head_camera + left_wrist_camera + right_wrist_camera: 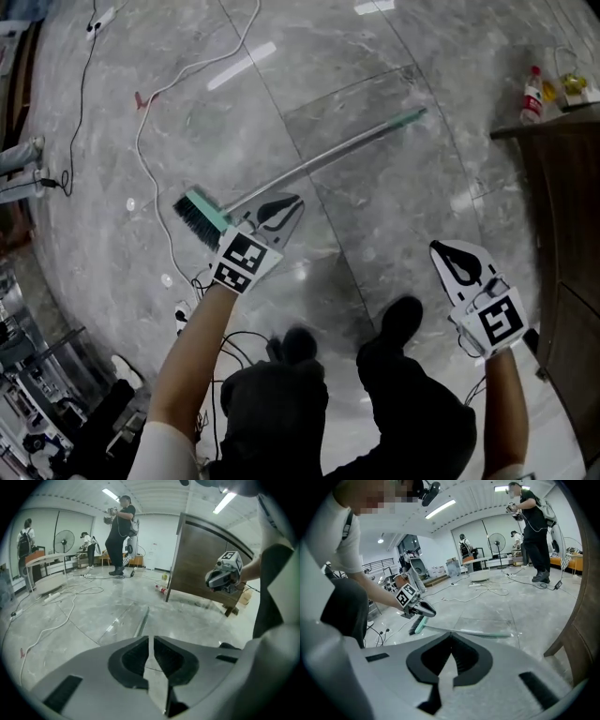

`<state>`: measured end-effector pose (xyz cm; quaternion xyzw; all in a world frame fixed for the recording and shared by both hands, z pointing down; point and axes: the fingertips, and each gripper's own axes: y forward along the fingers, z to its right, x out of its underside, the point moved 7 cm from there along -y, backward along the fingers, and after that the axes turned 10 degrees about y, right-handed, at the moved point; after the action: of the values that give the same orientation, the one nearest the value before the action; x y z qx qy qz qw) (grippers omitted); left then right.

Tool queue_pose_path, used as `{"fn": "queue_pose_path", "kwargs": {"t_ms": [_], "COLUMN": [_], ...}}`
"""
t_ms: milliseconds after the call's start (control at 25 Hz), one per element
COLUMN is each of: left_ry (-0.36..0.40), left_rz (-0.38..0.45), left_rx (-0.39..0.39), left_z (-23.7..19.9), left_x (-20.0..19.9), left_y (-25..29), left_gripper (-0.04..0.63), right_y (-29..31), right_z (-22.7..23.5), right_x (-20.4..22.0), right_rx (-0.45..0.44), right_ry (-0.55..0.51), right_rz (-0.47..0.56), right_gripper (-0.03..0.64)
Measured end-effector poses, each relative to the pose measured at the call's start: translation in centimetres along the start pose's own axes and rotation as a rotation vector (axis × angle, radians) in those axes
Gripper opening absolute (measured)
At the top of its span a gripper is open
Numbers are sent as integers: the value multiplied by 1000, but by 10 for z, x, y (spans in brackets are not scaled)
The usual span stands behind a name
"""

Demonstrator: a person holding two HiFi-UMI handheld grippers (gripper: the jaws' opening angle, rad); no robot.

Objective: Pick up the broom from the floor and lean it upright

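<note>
Grey marble floor [450, 187] fills the head view, and a dark wooden cabinet [562, 234] stands along the edge at 3 o'clock.

The broom [319, 164] lies flat on the tiles. Its teal head with dark bristles sits at 9 o'clock of centre, and the silver handle runs up to a green grip at 1 o'clock. The right gripper view has the broom [464, 631] stretched level across the floor, just past that gripper's own tips.

The left gripper [281, 211] hangs right over the handle where it joins the head. Its own view shows the left gripper [151, 641] with tips pinched together, only a sliver between them and nothing caught there. From the right gripper view, the left gripper [423, 611] sits just above the bristles.

The right gripper [455, 258] is at 4 o'clock, well apart from the broom. Up close, the right gripper [451, 641] has its tips meeting and holds nothing.

A white cable [150, 122] snakes down from 11 o'clock. A red-capped bottle [532, 97] stands on the cabinet at 2 o'clock.
</note>
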<state>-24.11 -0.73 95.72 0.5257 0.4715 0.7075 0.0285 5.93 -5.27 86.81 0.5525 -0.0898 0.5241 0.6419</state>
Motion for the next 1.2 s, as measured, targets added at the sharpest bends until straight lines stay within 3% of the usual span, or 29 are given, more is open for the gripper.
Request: {"fn": "queue_pose_path", "kwargs": {"t_ms": [200, 320, 760, 1000, 1160, 1200], "left_ry": [72, 63, 123, 127, 136, 137], "left_rz": [-81, -141, -231, -334, -363, -359], "left_rx": [30, 62, 79, 99, 114, 117], "left_z": [-16, -27, -61, -62, -63, -64], "left_x": [43, 60, 107, 129, 133, 132], "left_y": [34, 47, 107, 127, 136, 136], "left_gripper": [16, 91, 106, 149, 147, 120], "right_y": [26, 38, 52, 54, 53, 53], "right_z": [19, 26, 18, 21, 27, 28], "right_x": [21, 31, 56, 64, 62, 62], "right_rx": [-8, -15, -30, -33, -23, -21], "right_ry": [-26, 12, -15, 5, 15, 16], "right_rz": [49, 61, 14, 9, 8, 7], "right_gripper": [0, 0, 0, 0, 0, 0]}}
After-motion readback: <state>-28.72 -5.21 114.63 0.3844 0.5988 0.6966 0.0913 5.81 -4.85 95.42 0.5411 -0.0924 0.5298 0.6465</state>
